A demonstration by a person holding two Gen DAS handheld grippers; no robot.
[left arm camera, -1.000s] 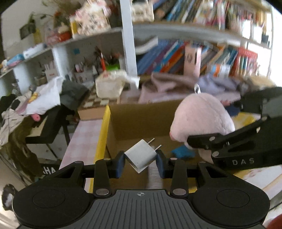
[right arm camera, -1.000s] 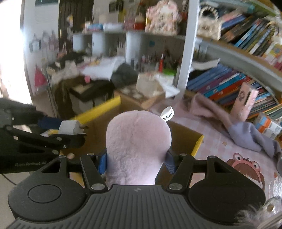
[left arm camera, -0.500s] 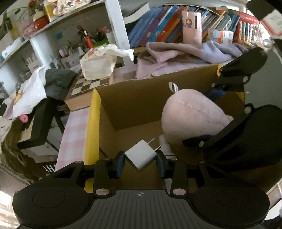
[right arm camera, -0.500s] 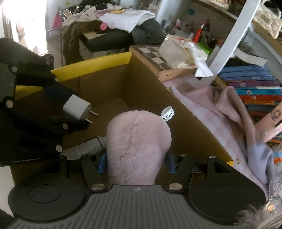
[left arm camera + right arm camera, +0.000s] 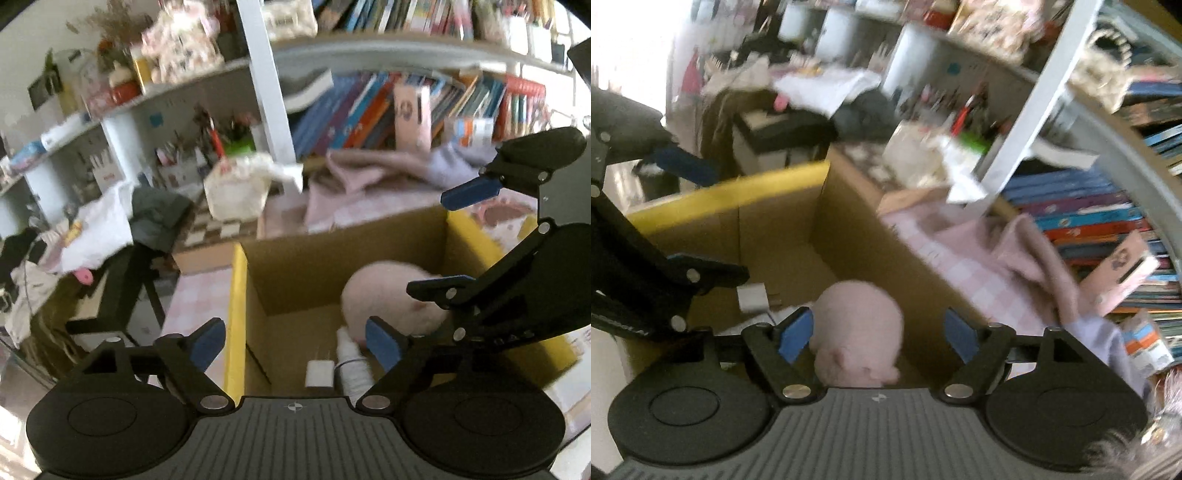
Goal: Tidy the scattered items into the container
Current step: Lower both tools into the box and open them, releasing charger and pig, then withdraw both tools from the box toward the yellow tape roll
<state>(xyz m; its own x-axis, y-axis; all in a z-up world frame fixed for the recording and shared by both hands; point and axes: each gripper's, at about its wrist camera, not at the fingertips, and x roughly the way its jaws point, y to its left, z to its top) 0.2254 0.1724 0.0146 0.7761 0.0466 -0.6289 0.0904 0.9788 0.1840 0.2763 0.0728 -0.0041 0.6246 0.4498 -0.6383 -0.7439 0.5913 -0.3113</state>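
We see our left tool (image 5: 295, 341) and right tool (image 5: 879, 332) both opening and empty above the cardboard box (image 5: 295, 266); the white charger (image 5: 319, 373) and pink plush toy (image 5: 858, 332) lie inside it.

Left tongs (image 5: 293, 341) opening — charger (image 5: 319, 373) (white), box (image 5: 238, 295)

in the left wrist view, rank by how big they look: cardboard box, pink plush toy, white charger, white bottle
1. cardboard box, largest by far
2. pink plush toy
3. and 4. white bottle and white charger: they look close in size, and the bottle is partly hidden, so I will not rank them.
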